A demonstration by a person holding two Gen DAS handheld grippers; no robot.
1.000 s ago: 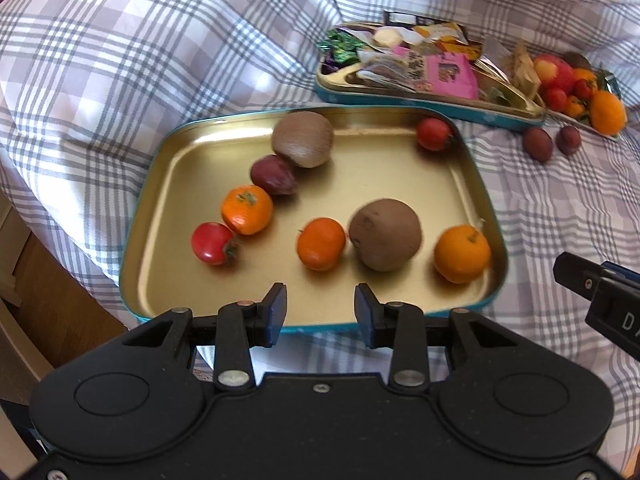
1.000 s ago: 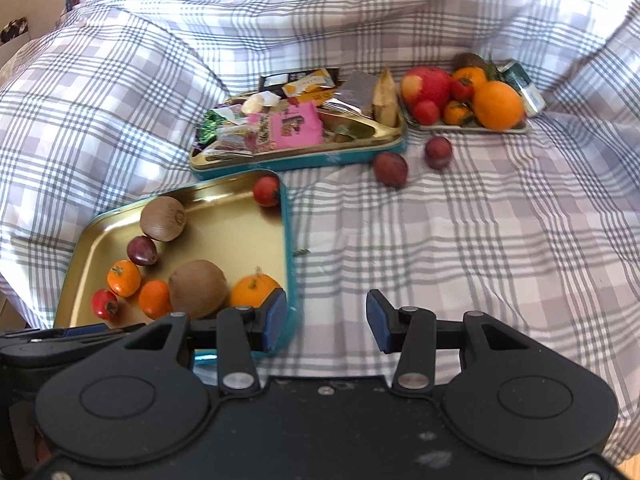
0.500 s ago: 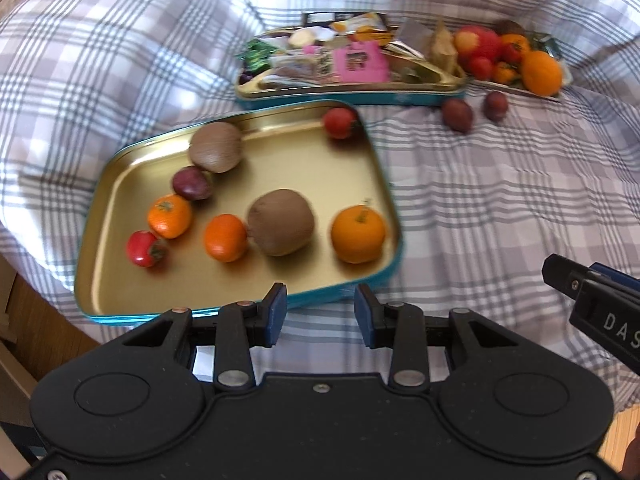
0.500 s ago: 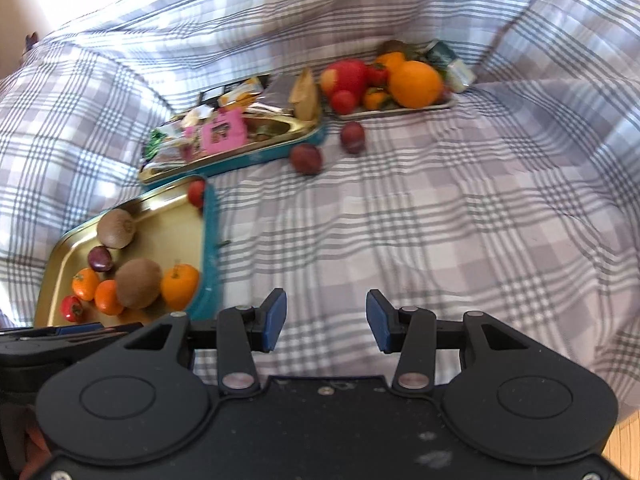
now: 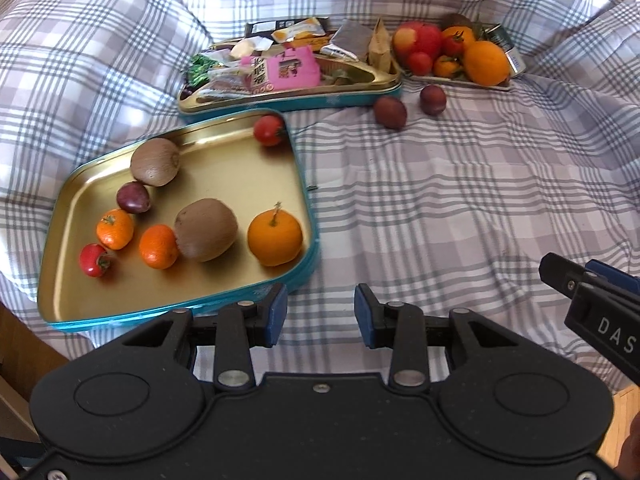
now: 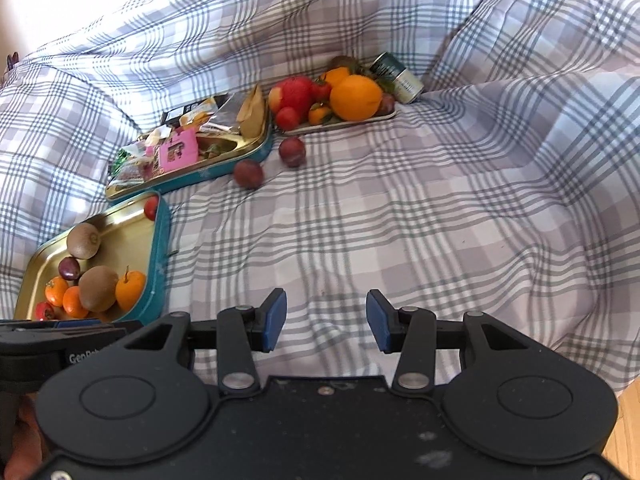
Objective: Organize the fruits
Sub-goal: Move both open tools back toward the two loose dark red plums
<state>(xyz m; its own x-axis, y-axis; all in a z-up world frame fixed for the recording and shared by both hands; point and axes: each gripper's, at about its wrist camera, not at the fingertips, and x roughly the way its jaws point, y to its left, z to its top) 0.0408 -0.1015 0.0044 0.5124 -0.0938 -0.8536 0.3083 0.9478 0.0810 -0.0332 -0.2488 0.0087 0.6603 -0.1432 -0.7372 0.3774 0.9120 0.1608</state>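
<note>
Both views have been swung sideways across the checked bedcover since a second ago: the gold tin tray, then straight ahead of the left tongs, is now seen ahead and to their left. The two loose plums and the far fruit plate are now brought further into view. This is judged as a turn away from the filled tray toward fruit not yet sorted.

Left tongs: released, jaws parted, nothing between the blue pads. Right tongs: likewise released and empty, held over bare cover. No change in either gap is seen.

Task fruit, relative to the tongs: seven pieces lie in the tray, just ahead-left of the left tongs: two kiwis, three mandarins, two small red fruits, one dark plum. The loose plums lie on the cover, well ahead of both tongs, just beside the snack tin. More fruit is heaped on the far plate, beyond the plums.

Materials: tray of shiny gold metal with teal outer wall, rounded corners, shallow rim. Kiwis fuzzy, brown, oval. Mandarins glossy, dimpled, one stemmed. Plums smooth, dull red-purple, round; rolling on soft cloth is judged likely. Cover soft, wrinkled, uneven. Snack tin is filled with crinkly wrappers.
</note>
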